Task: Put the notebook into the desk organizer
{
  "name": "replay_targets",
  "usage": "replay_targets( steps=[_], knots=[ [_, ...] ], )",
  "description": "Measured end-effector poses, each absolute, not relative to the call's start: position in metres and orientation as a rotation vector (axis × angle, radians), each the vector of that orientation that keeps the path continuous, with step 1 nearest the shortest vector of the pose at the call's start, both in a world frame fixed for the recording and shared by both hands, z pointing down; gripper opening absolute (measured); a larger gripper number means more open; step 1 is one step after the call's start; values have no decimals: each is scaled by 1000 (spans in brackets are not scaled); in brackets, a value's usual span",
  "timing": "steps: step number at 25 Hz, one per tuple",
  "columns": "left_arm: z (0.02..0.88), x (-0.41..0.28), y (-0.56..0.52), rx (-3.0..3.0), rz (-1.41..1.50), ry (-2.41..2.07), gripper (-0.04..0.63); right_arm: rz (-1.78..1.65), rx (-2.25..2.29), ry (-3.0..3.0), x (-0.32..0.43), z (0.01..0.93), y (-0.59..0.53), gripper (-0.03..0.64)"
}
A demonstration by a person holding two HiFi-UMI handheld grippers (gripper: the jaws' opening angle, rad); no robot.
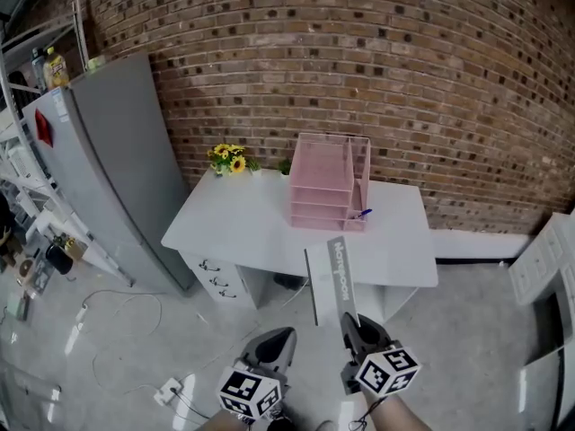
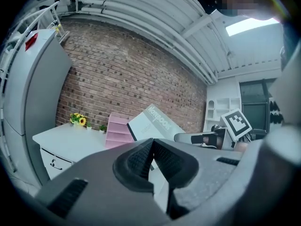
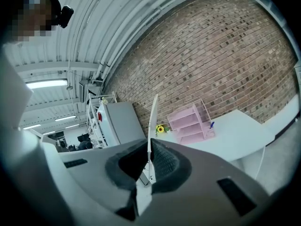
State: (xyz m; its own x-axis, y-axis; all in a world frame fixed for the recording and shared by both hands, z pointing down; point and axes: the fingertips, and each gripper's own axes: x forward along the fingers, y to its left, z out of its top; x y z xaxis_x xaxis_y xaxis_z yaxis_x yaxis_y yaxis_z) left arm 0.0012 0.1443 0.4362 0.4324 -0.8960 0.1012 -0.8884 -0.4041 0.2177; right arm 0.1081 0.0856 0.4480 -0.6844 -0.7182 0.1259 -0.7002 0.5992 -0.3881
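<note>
The left gripper (image 1: 283, 336) and the right gripper (image 1: 352, 324) are both dark grey, and each has two thick jaws that get thin at the tip, like a bird's beak. Inside the jaws are black pads (image 2: 140, 157) with lots of little ridges. At the back of each one sits a white cube (image 1: 250, 393) with black square marks on its sides.

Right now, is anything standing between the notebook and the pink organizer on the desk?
Nothing visible does. The right tongs hold the notebook short of the desk, and only bare desk top lies between it and the pink organizer. A blue pen sits at the organizer's front right corner.
</note>
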Motion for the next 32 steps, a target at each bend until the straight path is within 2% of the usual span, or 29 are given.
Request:
replay_targets(
  steps=[17, 32],
  knots=[
    [446, -86, 72, 2478, -51, -1471, 5, -638, -1329, 2709, 27, 450, 10, 12],
    [452, -76, 0, 2420, -29, -1551, 5, -687, -1239, 2739, 33, 459, -76, 12]
  ],
)
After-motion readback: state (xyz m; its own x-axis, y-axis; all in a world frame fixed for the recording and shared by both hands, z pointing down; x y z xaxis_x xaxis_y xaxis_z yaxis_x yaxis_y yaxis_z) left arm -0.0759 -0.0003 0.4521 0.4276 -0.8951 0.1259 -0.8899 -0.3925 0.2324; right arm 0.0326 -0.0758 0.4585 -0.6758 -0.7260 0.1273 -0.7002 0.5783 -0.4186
